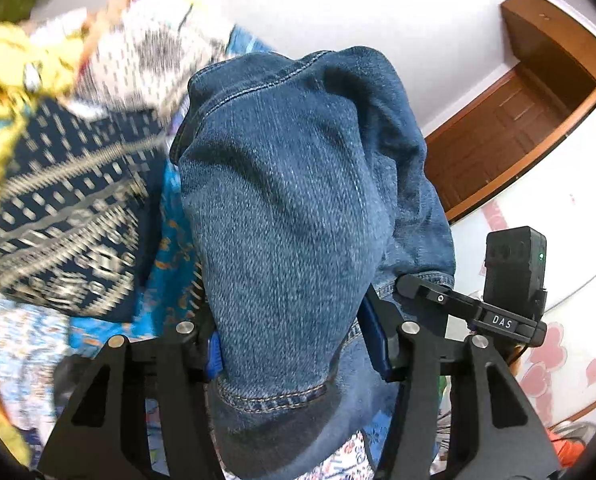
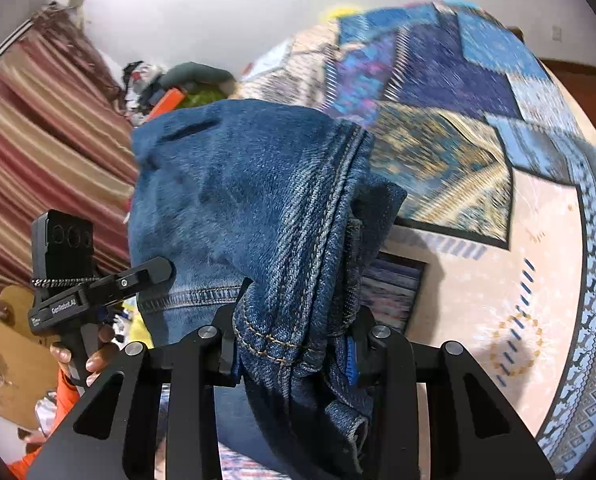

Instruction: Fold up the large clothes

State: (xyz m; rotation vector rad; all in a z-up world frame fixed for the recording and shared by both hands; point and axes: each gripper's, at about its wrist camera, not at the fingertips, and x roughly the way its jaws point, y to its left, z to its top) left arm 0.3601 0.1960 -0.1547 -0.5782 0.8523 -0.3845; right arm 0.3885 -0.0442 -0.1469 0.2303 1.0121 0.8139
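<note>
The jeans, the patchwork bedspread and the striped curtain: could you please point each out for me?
jeans point(image 1: 298, 184): left wrist view, on the faded denim bunched above the fingers.
patchwork bedspread point(image 2: 478, 92): right wrist view, on a blue patch.
striped curtain point(image 2: 45, 132): right wrist view, on its red and tan folds.

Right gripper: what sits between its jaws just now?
A bunched fold of the blue jeans, hem seam included, fills the right gripper; the right wrist view shows it.

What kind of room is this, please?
Probably a bedroom at home: a patchwork bedspread covers a wide surface, a striped curtain hangs beside it, and a wooden door stands in a plain wall.
</note>
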